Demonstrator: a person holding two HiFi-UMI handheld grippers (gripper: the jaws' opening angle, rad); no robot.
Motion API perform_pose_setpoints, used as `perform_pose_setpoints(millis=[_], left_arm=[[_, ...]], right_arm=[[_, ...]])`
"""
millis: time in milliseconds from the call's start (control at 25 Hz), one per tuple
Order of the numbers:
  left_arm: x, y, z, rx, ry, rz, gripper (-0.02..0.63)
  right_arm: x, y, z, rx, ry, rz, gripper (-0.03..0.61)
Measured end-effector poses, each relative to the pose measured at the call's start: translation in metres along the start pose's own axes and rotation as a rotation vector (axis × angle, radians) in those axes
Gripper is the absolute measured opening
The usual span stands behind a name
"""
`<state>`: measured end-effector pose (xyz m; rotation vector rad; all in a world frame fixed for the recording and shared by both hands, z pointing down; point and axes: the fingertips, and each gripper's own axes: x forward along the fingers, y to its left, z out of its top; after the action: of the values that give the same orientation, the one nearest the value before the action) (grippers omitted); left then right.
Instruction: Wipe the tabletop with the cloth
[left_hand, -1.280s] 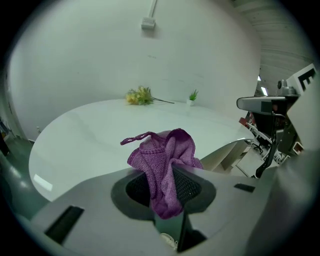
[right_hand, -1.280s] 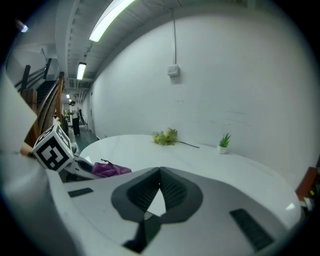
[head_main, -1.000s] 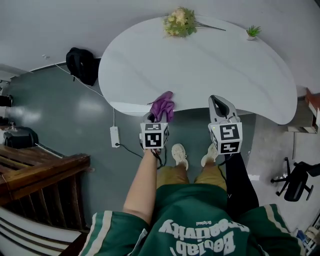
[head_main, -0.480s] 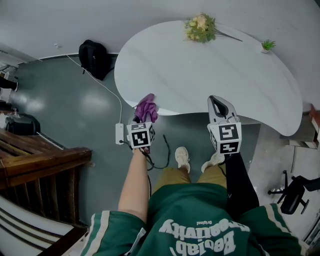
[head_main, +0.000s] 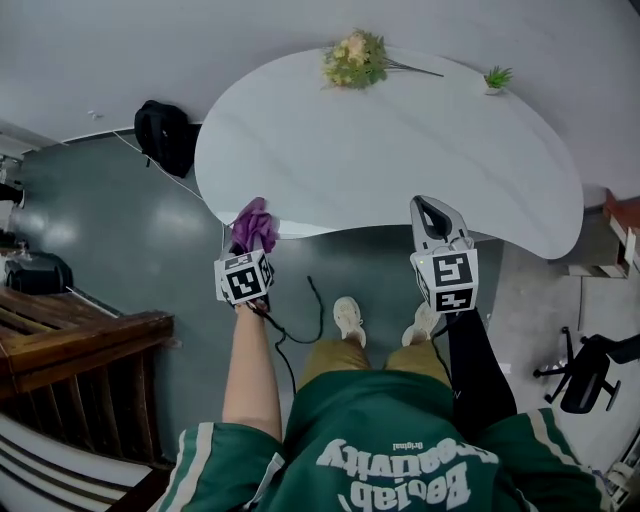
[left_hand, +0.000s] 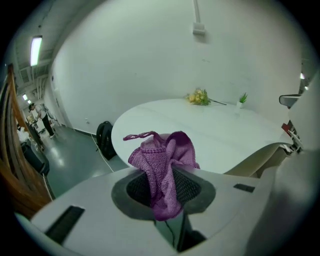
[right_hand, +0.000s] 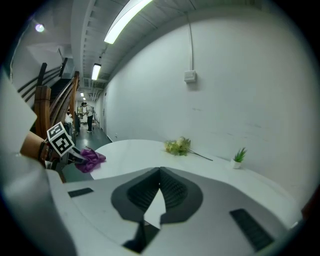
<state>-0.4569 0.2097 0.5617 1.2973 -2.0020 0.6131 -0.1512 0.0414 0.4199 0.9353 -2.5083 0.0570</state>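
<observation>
- Two hand-held grippers inspected. The left gripper is clamped on the crumpled purple knitted cloth, which bunches above the pads with a loose loop at its top.
- The right gripper has its jaws pressed together at the tips with nothing between them. In the head view it hangs just off the table's near edge.
- Change noted: over the last second the left gripper has carried the cloth leftward along the near edge of the white rounded tabletop, from about mid-edge towards its left end.
- The cloth now sits at or just off that edge. The left gripper view suggests it is held in the air rather than pressed down.
- Our judgement: this is a repositioning, not a wiping stroke. The cloth must come down flat on the surface before wiping counts.
- The yellow flower bunch and small green potted plant lie at the far side, well apart from the cloth.
</observation>
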Motion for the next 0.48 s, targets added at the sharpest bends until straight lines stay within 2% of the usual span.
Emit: perform_pose_setpoints(millis=[80,200,360,480], left_arm=[[-0.008,-0.024,0.016,0.051,-0.049,-0.006,0.091],[-0.019,-0.086,0.047,0.136,-0.127,-0.054,0.091],[-0.036,-0.193,0.087,0.208,-0.213,-0.132,0.089],[-0.045,-0.290,0.111,0.275,-0.261,-0.251,0.090]], right_arm=[[-0.013,-0.025,-0.010,0.016,0.002,-0.018,0.005],[-0.034,-0.071,-0.027,0.046,0.006,-0.047,0.005],[-0.067,-0.141,-0.049,0.073,0.003,-0.092,0.005],[-0.096,-0.201,-0.064,0.108,-0.001,-0.158,0.005]])
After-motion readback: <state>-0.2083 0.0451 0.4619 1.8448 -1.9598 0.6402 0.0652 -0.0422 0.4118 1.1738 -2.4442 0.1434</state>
